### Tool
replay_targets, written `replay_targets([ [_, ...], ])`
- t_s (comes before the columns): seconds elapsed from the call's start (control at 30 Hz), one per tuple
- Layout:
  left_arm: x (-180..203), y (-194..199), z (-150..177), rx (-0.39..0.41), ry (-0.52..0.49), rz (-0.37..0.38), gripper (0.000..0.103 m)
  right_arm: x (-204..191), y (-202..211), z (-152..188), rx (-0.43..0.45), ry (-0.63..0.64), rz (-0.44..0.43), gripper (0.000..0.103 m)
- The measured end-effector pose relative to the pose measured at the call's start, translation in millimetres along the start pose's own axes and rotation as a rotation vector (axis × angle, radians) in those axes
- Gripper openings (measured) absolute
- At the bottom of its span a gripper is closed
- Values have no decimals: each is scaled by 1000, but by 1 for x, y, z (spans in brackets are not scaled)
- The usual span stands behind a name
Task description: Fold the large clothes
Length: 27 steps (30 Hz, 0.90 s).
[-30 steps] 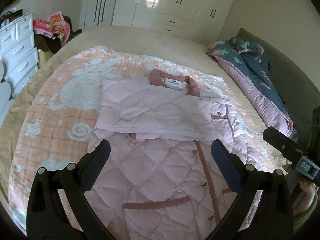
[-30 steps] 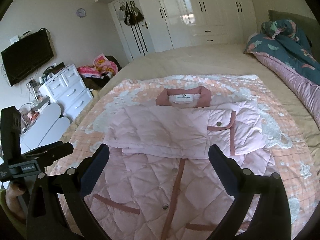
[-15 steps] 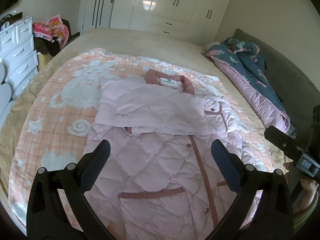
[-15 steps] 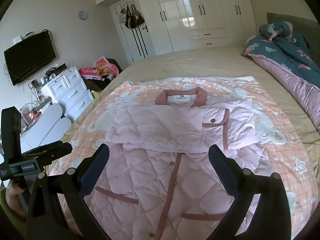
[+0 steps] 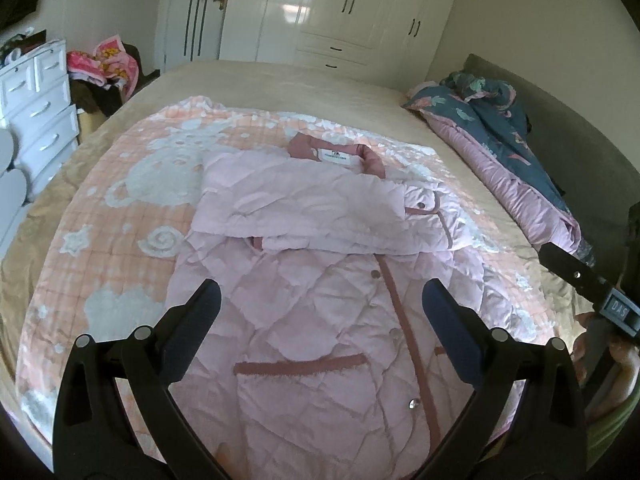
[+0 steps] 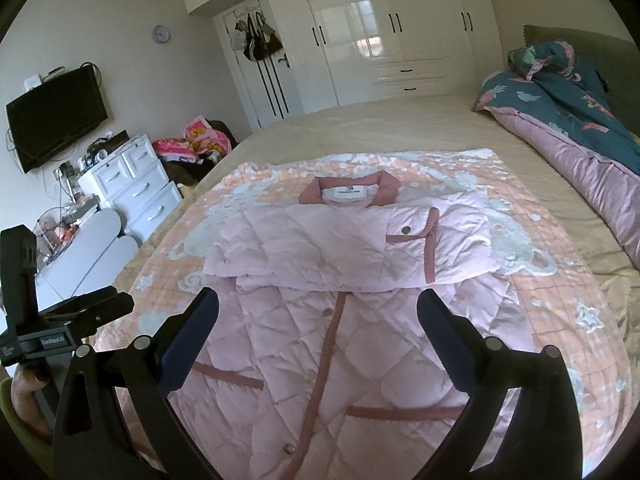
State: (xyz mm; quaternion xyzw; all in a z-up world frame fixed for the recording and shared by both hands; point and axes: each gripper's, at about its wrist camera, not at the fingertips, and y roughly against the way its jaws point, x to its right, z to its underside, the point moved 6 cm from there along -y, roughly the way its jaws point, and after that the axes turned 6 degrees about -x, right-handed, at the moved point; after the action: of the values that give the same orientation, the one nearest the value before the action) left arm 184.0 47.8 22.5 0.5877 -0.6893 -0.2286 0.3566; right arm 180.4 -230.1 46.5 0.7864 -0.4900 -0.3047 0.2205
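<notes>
The pink quilted coat [image 5: 320, 320] lies face up on the peach patterned blanket [image 5: 120, 208] spread over the bed [image 6: 400, 128], collar [image 6: 348, 192] at the far end and hem toward the near edge. Both sleeves are already folded across the chest, forming a flat band below the collar. The long lower body is not yet folded up. The left gripper [image 5: 320, 304] and the right gripper [image 6: 316, 308] hover above the lower half, fingers spread wide and holding nothing.
</notes>
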Motion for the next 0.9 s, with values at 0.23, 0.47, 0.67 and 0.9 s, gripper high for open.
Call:
replay_targets([
  [0.23, -1, 1, 20, -4, 1, -11, 94, 10, 6, 17, -8, 0, 19, 99],
  [0.47, -3, 3, 36, -7, 1, -28, 94, 18, 12, 33, -18, 1, 28, 99],
  [0.67, -6, -1, 50, -22, -1, -42, 94, 26, 14, 45, -31, -4, 39, 99],
  [0.9, -9, -8, 64, -41, -7, -59, 94, 35, 16, 57, -43, -9, 52, 99],
])
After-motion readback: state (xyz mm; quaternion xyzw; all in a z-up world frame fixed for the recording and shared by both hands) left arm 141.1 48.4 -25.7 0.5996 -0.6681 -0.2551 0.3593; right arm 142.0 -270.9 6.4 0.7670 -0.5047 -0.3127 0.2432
